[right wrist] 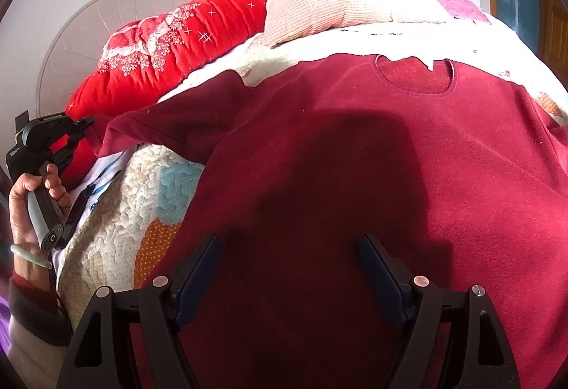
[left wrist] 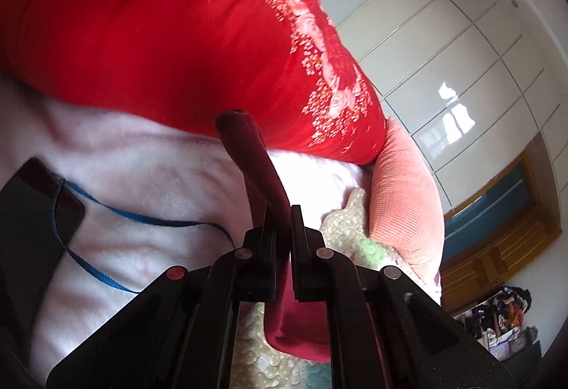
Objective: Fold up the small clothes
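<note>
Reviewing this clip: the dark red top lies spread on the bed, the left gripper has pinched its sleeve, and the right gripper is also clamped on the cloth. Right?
Not quite. The right gripper is open, its jaws spread wide above the dark red top without gripping it, as the right wrist view shows. The left gripper does pinch the sleeve, and the top lies spread on the bed.

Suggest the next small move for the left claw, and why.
Probably carry the sleeve across onto the dark red top's body. The left claw is shut on the sleeve's end, lifted off the patchwork quilt, while the top lies flat, neckline away from the camera. The right claw hangs open over the body, holding nothing.
</note>
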Available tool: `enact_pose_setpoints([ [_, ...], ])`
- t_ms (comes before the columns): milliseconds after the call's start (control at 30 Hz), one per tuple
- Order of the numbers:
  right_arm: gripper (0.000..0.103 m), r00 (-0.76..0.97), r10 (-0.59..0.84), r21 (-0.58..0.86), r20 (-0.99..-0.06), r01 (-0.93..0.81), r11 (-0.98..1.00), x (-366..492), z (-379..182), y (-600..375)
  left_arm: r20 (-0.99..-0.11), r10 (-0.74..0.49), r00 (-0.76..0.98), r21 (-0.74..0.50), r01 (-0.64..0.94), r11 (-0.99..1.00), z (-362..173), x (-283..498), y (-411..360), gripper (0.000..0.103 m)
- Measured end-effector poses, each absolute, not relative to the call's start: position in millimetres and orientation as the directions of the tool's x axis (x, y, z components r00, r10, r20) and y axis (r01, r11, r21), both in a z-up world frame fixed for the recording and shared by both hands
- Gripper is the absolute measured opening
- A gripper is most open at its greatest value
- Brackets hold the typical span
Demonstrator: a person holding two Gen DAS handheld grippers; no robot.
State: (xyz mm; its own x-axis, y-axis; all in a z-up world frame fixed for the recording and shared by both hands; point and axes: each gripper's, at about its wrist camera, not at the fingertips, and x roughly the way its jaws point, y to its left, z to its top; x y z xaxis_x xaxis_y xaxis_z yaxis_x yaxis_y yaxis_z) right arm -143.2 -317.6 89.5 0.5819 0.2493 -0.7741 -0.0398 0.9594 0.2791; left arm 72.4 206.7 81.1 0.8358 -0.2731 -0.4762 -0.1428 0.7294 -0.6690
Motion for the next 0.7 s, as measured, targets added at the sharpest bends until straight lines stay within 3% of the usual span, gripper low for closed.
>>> enact_pose_setpoints([
  [233,0.079,0.640,0.227,0.285,-0.735,-0.012,0.958,-150,116,-342,-0.381,-0.335,0.862,-0.622,0.029,0.782,160,73,173,0.005],
  [433,0.079,0.669,0.177,0.283,-0.722,0.051,0.958,-156,129,-382,-0.311,-0.519,0.796,-0.523,0.313,0.793,212,48,54,0.005],
  [567,0.079,0.695,0.105,0.256,-0.712,0.116,0.960,-166,140,-420,-0.394,-0.637,0.663,-0.487,0.437,0.756,179,39,-56,0.005],
  [700,0.079,0.684,0.012,0.230,-0.729,0.228,0.946,-178,137,-462,-0.522,-0.667,0.532,-0.477,0.466,0.745,110,37,-148,0.005],
])
